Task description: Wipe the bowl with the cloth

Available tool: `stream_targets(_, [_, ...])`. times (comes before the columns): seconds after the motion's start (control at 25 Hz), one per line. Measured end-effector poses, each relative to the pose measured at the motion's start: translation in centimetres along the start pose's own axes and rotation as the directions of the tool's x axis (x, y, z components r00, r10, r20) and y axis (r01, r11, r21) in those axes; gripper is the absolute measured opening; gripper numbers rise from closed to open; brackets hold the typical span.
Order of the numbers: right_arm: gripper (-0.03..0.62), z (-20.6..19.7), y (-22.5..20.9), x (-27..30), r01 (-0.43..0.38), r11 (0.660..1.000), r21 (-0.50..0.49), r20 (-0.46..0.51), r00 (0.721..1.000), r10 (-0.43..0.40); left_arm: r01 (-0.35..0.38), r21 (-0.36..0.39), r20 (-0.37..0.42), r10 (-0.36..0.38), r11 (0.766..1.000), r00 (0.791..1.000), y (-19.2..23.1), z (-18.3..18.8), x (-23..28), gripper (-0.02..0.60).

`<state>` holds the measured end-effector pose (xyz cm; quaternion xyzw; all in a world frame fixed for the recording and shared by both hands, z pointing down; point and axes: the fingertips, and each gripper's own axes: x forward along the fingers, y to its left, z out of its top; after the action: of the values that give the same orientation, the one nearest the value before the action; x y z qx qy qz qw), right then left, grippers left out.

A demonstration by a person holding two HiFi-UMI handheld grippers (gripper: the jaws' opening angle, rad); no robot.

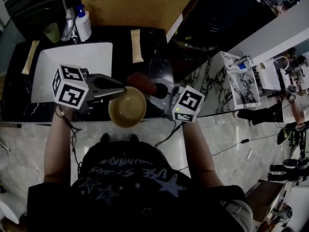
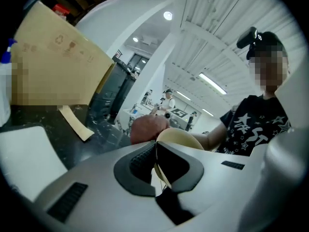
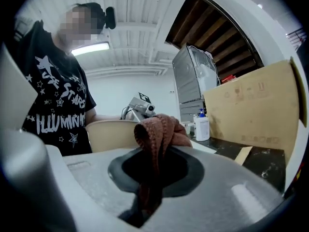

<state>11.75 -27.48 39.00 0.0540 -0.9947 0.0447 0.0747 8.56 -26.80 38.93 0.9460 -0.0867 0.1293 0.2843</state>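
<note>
A cream bowl [image 1: 127,107] hangs in the air in front of the person, above the counter's near edge. My left gripper [image 1: 116,87] is shut on its rim; in the left gripper view the thin rim [image 2: 159,164] runs between the dark pads. My right gripper [image 1: 161,92] is shut on a reddish-brown cloth [image 1: 141,81], which bunches just beyond the bowl's far right rim. In the right gripper view the cloth [image 3: 157,134] rises out of the jaws, with the bowl [image 3: 112,135] close behind it.
On the dark counter [image 1: 149,42] lie a white board [image 1: 72,62], two tan strips [image 1: 136,46], a pump bottle [image 1: 83,24] and a green cup [image 1: 51,32]. A large cardboard box [image 1: 135,4] stands behind. Cables trail over the marble floor [image 1: 227,144] at the right.
</note>
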Motion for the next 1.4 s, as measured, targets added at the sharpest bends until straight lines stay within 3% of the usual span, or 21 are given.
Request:
stream_targets(0.28, [0.051, 0.6, 1.3, 1.4, -0.138, 0.986, 0.099, 0.142, 0.982, 0.123, 0.156, -0.040, 0.161, -0.148, 0.987, 0.976, -2.8, 2.7, -0.2, 0.017])
stream_targets(0.52, [0.051, 1.1, 3.1, 2.8, -0.189, 0.979, 0.078, 0.184, 0.968, 0.172, 0.171, -0.088, 0.275, -0.141, 0.981, 0.951, -2.2, 4.6, -1.2, 0.017])
stream_targets(0.76, [0.051, 0.3, 4.6, 3.8, -0.201, 0.975, 0.094, 0.152, 0.971, 0.185, 0.040, -0.104, 0.311, -0.005, 0.994, 0.950, 0.1, 5.0, -1.9, 0.018])
stream_targets(0.92, [0.051, -1.0, 5.3, 3.7, -0.203, 0.971, 0.128, 0.132, 0.974, 0.186, -0.084, -0.124, 0.330, 0.121, 0.989, 0.936, 2.4, 4.9, -3.1, 0.018])
stream_targets(1.16, [0.051, -1.5, 4.5, 1.8, -0.147, 0.971, 0.188, 0.169, 0.979, 0.116, -0.266, -0.183, 0.315, 0.313, 0.946, 0.896, 6.4, 3.4, -4.9, 0.018])
stream_targets(1.4, [0.051, -1.6, 2.6, -0.1, -0.053, 0.976, 0.210, 0.183, 0.983, 0.014, -0.353, -0.236, 0.286, 0.411, 0.906, 0.866, 9.4, 0.0, -5.0, 0.018])
